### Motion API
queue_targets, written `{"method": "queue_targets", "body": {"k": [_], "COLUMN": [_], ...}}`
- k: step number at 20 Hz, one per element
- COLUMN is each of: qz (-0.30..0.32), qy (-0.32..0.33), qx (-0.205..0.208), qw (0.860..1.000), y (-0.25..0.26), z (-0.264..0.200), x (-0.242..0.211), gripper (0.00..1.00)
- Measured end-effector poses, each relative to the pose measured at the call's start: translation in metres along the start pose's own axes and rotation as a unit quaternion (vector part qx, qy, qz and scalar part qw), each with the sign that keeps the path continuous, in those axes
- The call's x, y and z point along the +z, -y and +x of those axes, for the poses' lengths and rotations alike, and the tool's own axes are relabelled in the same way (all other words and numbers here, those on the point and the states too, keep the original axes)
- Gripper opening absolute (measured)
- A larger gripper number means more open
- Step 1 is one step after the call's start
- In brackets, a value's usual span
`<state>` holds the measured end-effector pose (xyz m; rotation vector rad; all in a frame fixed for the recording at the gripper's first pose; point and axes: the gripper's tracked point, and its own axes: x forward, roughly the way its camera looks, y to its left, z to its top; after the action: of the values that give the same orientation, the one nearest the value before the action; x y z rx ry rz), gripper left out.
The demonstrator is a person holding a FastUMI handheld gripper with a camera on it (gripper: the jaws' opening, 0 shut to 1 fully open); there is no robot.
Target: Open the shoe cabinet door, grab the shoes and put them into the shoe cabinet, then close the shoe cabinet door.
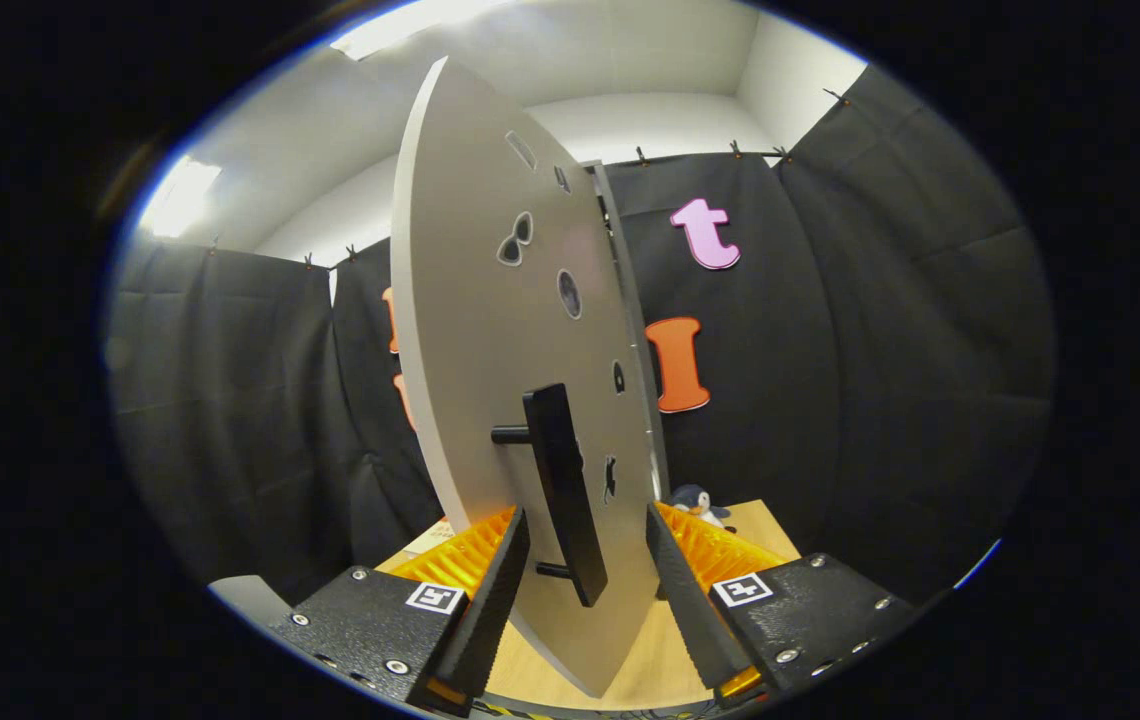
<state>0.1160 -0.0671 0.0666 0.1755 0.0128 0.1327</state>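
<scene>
I see the shoe cabinet door (490,330) swung out edge-on toward me, a flat pale grey panel with a smooth matte face and a rounded-looking outline under the fisheye. Small dark cut-out shapes dot its surface. A long black bar handle (562,490) stands off the panel on two short round posts. My gripper (585,560) is spread wide, its two ribbed fingers (495,590) flanking the door's lower part and the handle; the handle sits between them, and neither finger clearly presses on it. Beyond the fingers lies a light wooden tabletop (760,530) with a smooth grain, and on it, just behind the door's far edge, a small plush penguin (698,503).
</scene>
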Motion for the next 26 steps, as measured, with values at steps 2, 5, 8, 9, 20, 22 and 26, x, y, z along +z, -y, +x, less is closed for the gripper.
{"method": "queue_targets", "body": {"k": [2,5,8,9,20,22,26], "qz": [-0.008,-0.012,0.014,0.018,-0.021,-0.030,-0.055], "qy": [0.002,-0.001,-0.011,-0.013,-0.024,-0.022,-0.016], "qx": [0.023,0.052,0.079,0.086,0.128,0.131,0.127], "qw": [1.000,0.999,0.997,0.996,0.991,0.991,0.990], "y": [-0.003,-0.006,-0.011,-0.014,-0.021,-0.025,-0.026], "z": [0.000,0.002,0.003,0.001,0.010,0.012,0.022], "x": [0.002,0.002,-0.001,-0.001,-0.005,-0.005,-0.005], "gripper": [0.76,0.76,0.76,0.77,0.83,0.83,0.83]}}
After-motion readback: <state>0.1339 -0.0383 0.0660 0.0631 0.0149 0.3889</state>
